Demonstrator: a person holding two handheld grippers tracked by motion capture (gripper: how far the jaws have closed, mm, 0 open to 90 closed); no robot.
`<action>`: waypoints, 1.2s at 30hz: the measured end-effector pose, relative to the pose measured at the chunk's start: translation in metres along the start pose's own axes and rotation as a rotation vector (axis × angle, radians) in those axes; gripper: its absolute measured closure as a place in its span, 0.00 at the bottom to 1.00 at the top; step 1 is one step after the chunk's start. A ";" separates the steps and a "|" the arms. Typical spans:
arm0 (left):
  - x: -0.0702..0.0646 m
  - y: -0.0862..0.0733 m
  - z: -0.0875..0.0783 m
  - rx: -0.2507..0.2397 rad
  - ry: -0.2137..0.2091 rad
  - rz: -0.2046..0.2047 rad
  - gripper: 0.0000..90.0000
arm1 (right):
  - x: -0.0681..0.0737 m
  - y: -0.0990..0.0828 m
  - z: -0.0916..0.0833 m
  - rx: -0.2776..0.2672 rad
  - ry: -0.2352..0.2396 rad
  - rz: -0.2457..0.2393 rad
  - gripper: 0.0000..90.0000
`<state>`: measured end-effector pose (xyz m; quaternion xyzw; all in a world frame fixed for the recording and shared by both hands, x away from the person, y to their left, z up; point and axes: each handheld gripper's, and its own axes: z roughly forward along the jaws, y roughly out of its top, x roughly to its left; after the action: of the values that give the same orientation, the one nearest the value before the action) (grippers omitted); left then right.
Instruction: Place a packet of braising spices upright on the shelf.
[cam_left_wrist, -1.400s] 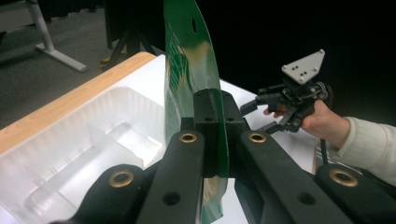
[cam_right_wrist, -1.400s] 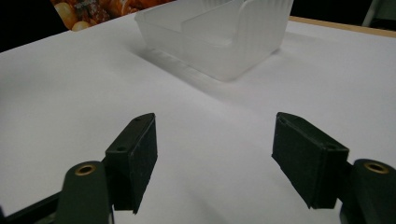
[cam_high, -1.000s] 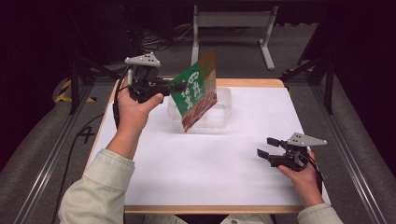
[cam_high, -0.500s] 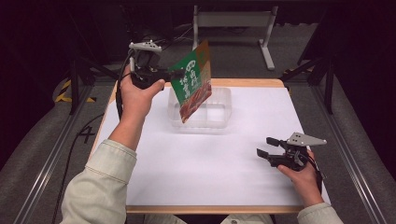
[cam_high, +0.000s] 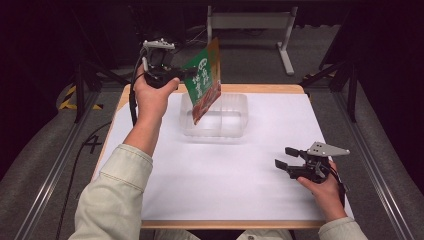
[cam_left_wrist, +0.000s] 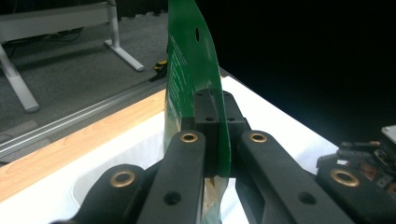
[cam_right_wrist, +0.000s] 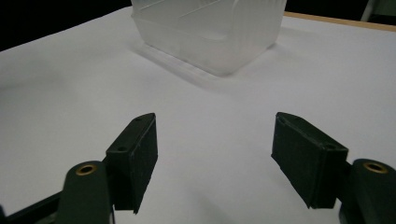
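A green and red snack packet (cam_high: 203, 80) hangs in the air above a clear plastic tub (cam_high: 235, 120) at the back of the white table. My left gripper (cam_high: 190, 73) is shut on the packet's green upper edge (cam_left_wrist: 196, 88), with its jaws pressed flat on both sides. The packet's lower end dips toward the tub's left half. My right gripper (cam_high: 284, 159) rests low near the table's right front, open, with nothing between its fingers (cam_right_wrist: 135, 158). The tub (cam_right_wrist: 210, 32) stands ahead of it, well apart.
The white sheet (cam_high: 225, 170) covers a wooden table with its edge (cam_high: 260, 89) showing at the back. A metal stand (cam_high: 280, 30) and grey floor lie beyond. In the left gripper view the right gripper (cam_left_wrist: 359, 163) sits far off.
My left gripper has lifted the packet higher and a little back over the tub. The right gripper has stayed put.
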<state>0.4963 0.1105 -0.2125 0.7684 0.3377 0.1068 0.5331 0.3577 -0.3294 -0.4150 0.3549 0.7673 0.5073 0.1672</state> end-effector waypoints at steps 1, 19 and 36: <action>0.001 0.000 0.001 0.001 0.008 0.000 1.00 | 0.000 0.000 0.000 -0.001 0.000 0.000 0.35; 0.009 -0.012 0.023 0.000 0.024 -0.013 1.00 | -0.001 0.000 -0.001 -0.002 0.005 0.005 0.35; 0.015 -0.025 0.033 0.008 0.047 -0.025 1.00 | 0.000 -0.001 0.000 0.004 0.008 0.003 0.34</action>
<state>0.5148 0.1009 -0.2517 0.7636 0.3600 0.1169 0.5232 0.3572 -0.3300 -0.4162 0.3542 0.7684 0.5076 0.1628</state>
